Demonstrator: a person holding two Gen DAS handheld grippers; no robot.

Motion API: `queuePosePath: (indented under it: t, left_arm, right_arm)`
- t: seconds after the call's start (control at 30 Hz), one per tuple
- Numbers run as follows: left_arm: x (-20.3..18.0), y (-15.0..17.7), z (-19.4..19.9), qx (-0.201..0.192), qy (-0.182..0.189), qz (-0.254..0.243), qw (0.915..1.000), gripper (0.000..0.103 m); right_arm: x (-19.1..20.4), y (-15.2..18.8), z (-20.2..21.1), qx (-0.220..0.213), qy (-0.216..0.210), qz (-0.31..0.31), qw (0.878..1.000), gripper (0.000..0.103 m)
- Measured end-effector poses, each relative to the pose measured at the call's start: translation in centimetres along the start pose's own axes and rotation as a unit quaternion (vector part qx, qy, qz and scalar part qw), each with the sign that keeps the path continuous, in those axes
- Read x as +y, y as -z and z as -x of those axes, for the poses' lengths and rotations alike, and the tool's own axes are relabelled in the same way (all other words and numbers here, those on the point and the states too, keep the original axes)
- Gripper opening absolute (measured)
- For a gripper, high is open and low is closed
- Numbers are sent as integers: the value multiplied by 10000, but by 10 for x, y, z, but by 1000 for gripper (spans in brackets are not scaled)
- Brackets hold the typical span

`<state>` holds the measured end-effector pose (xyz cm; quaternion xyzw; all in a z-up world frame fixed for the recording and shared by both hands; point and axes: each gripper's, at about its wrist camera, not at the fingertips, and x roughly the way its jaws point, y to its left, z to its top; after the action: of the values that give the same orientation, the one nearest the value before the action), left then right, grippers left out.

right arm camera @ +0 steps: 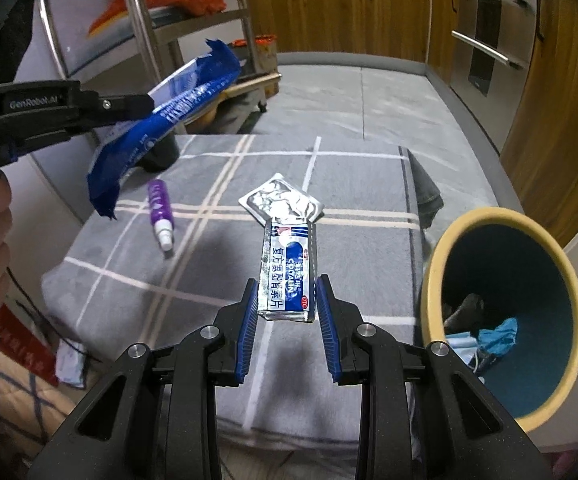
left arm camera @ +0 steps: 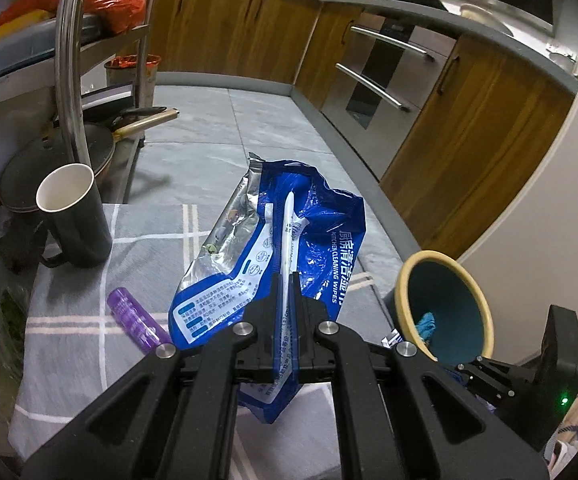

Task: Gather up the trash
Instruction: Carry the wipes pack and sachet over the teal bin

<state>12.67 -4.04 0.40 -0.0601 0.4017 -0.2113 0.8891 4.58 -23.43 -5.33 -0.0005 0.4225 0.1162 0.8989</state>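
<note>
Fingers of my left gripper (left arm camera: 285, 280) clench the blue wipes packet (left arm camera: 277, 240); my right gripper (right arm camera: 287, 300) pinches the medicine box (right arm camera: 289, 272). Bin (right arm camera: 505, 312) at three o'clock (either could slip short).

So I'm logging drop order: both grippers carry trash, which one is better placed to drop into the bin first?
Right, probably. The right gripper holds the medicine box just beside the bin, whose open mouth is right next to it. The left gripper, clamped on the wipes packet, is farther across the cloth.
</note>
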Motion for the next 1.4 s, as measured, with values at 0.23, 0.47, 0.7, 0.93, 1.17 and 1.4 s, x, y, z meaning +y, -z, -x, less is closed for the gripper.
queuePosePath:
  t: [0.23, 0.47, 0.7, 0.93, 1.17, 1.4]
  left_arm:
    - [-10, 11, 13, -16, 95, -18, 10000, 2]
    - [-17, 23, 17, 31, 210, 90, 9997, 2]
    - [-44, 26, 5, 134, 349, -80, 9993, 2]
    - [-82, 24, -14, 239, 562, -298, 9977, 2]
    - [-128, 26, -35, 377, 821, -514, 9946, 2]
    - [-162, 28, -57, 566, 1130, -594, 9902, 2]
  right_arm:
    - [-1, 8, 22, -128, -48, 34, 9999, 31]
    - [-11, 10, 36, -298, -112, -120, 9994, 31]
    - [-37, 14, 48, -441, -13, -385, 9983, 31]
    - [-80, 29, 55, -453, 266, -818, 9953, 31]
    - [-119, 45, 64, -437, 554, -1224, 9900, 31]
    - [-149, 63, 67, -355, 751, -1568, 9841, 31]
